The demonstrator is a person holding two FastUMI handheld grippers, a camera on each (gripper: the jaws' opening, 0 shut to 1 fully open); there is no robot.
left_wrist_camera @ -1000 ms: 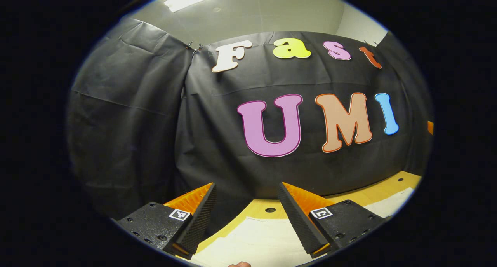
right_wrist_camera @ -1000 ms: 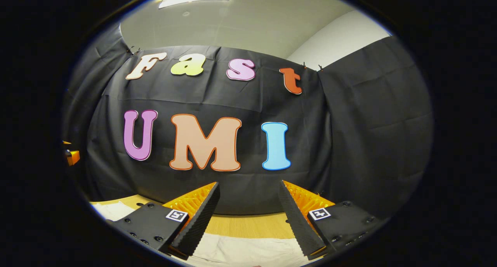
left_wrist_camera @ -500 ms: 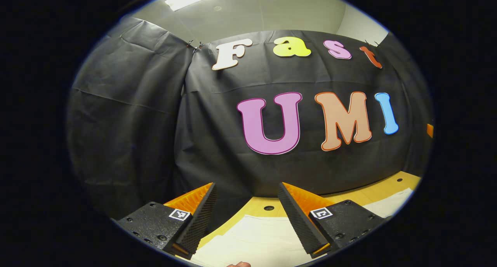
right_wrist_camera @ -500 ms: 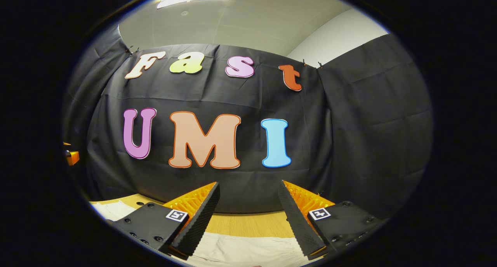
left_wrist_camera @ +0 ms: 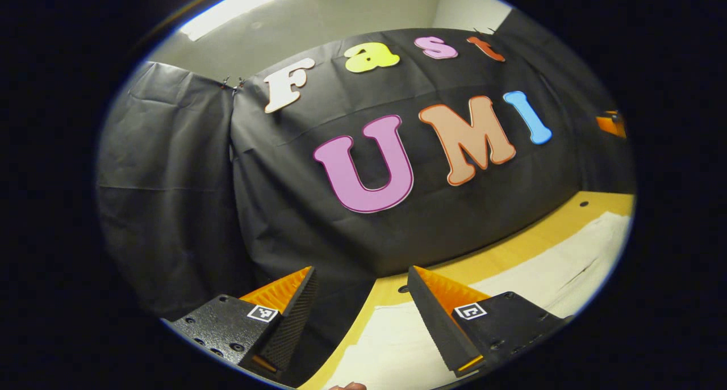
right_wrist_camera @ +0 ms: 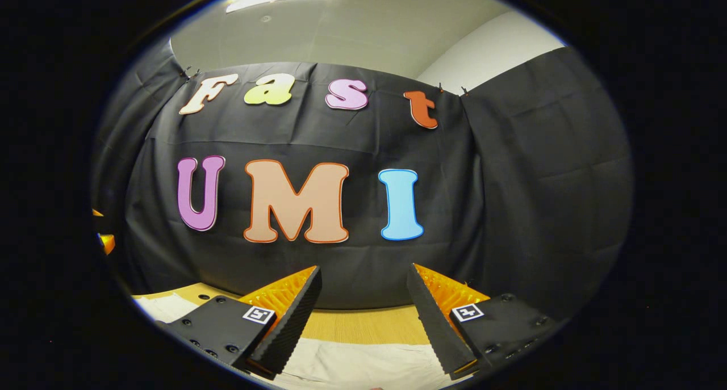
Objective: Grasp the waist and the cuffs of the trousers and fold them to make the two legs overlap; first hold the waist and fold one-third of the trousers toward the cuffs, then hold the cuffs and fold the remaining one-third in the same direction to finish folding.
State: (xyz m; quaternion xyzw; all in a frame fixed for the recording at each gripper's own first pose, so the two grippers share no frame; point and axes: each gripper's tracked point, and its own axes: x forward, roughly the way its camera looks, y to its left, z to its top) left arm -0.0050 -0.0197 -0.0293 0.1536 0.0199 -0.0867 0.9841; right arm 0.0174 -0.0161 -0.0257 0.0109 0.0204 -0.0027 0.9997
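Trousers [left_wrist_camera: 511,279]: pale cream cloth, lying flat on the bench [left_wrist_camera: 528,239]. In the left gripper view they run from 6 o'clock out to 3 o'clock, with a dark crease or slit line near the 3 o'clock end. In the right gripper view the trousers [right_wrist_camera: 363,367] show as a pale strip at 6 o'clock, with a further pale patch at 8 o'clock.

Bench: yellow wood top with small dark round holes, one just ahead of the left claw and one toward 3 o'clock. A strip of bare wood lies between the trousers and the wall [left_wrist_camera: 272,208].

Left claw [left_wrist_camera: 359,313]: fingers apart, nothing between them. It is held above the bench, tilted, its right finger over the cloth and its left finger over the bench edge and the wall. A fingertip [left_wrist_camera: 347,386] of the person's hand peeks in at 6 o'clock.

Right claw [right_wrist_camera: 363,313]: fingers apart, nothing between them. It is held level, pointing at the wall, above the near edge of the cloth. Whether either claw touches the cloth cannot be told.

Wall: black cloth, hung in panels and pinned with small clips at the top corners.

Ceiling [right_wrist_camera: 352,26]: pale, with a bright light panel at 12 o'clock in both views.

Orange part [left_wrist_camera: 612,123]: small, at 3 o'clock in the left gripper view; what it belongs to cannot be told.
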